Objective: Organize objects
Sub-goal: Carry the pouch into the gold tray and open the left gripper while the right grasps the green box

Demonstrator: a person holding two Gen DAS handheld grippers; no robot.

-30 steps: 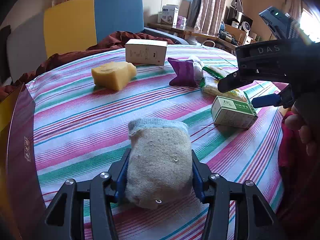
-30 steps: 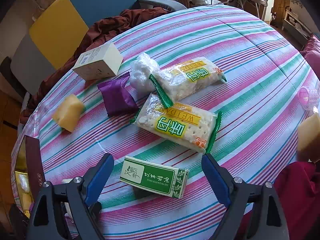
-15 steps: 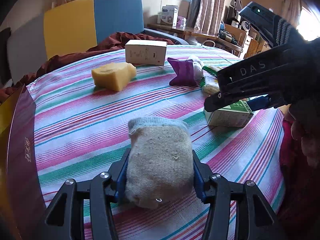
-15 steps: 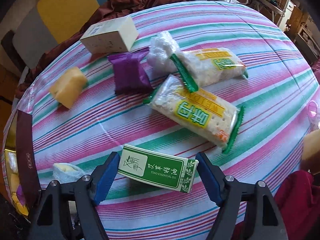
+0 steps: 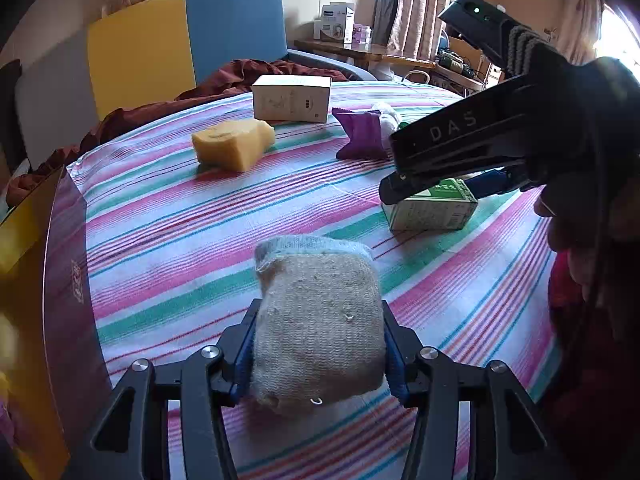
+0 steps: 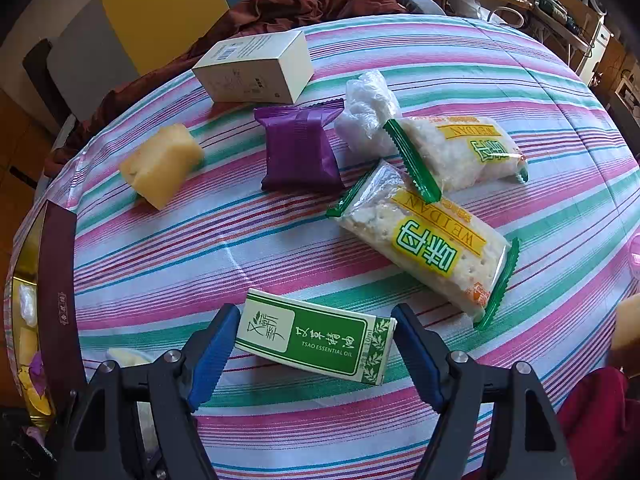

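Note:
My left gripper (image 5: 318, 340) is shut on a beige knitted pouch (image 5: 316, 320), which it holds just above the striped tablecloth (image 5: 200, 240); its jaws are closing a little tighter. A green essential-oil box (image 6: 316, 340) lies flat near the table's front edge. My right gripper (image 6: 314, 340) points steeply down over it, with one blue pad against each end of the box. In the left wrist view that gripper (image 5: 436, 192) covers the top of the box (image 5: 432, 212), and a person's hand (image 5: 580, 220) holds it.
Farther back lie a yellow sponge (image 6: 162, 164), a white carton (image 6: 256, 70), a purple packet (image 6: 298, 148), two cracker packs (image 6: 424, 252) and a crumpled plastic bag (image 6: 366, 108). A dark maroon box (image 6: 56, 280) stands at the left table edge. A yellow-and-blue chair (image 5: 180, 40) is behind.
My right gripper came down over the green box and rolled, and its jaws narrowed from wide apart until they met the box's ends. The left gripper and its pouch stayed put.

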